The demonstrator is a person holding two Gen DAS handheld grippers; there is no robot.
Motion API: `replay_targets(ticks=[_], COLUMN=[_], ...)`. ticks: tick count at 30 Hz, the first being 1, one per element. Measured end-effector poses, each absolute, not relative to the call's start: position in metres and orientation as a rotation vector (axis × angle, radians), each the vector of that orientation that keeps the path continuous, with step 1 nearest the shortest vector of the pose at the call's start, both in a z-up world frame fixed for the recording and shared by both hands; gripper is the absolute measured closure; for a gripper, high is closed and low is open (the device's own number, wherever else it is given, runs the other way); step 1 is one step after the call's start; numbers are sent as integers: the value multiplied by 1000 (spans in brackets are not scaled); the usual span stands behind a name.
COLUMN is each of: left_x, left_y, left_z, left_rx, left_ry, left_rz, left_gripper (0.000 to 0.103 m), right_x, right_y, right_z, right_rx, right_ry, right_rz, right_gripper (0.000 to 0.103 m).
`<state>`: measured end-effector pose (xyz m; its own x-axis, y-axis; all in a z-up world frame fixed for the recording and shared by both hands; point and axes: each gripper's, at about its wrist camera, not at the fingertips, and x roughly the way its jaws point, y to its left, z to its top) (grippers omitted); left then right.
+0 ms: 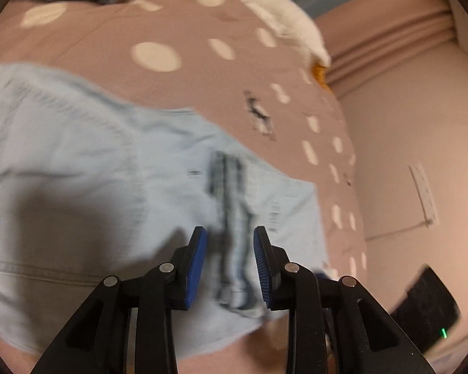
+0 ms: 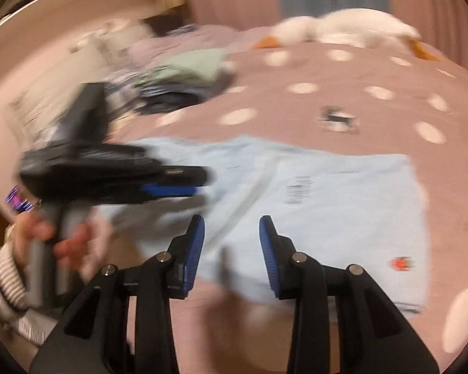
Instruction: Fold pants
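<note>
Light blue denim pants lie spread on a pink polka-dot bed cover. In the blurred left wrist view a darker frayed ridge of the denim runs between the blue pads of my left gripper and fills the gap, so it looks pinched. The right wrist view shows the same pants and my left gripper from the side, low over their left part, held by a hand in a striped sleeve. My right gripper stands open just above the near edge, gripping nothing.
A white plush goose lies at the far edge of the bed. A heap of other clothes sits at the back left. A pink wall with a socket lies right of the bed. A black device with a green light is at the lower right.
</note>
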<state>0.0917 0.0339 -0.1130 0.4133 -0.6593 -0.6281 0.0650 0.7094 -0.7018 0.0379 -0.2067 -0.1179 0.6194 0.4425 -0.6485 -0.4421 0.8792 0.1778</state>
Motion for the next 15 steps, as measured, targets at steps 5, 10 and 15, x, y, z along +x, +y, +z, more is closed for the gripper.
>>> replay_targets(ticks=[5,10,15], left_x=[85,81,68], left_y=[-5,-20,0], left_z=[-104,-128,-136], left_rx=[-544,-395,-356], left_ry=[1052,1120,1117], left_rz=[-603,-489,-429], left_gripper=[74,75,75], right_x=[58,55,77], right_y=[-227,-212,-178], right_z=[-152,-152,-137], right_rx=[17,-19,-72], right_ry=[891,909,882], right_rz=[361,385,469], right_gripper=[89,89,89])
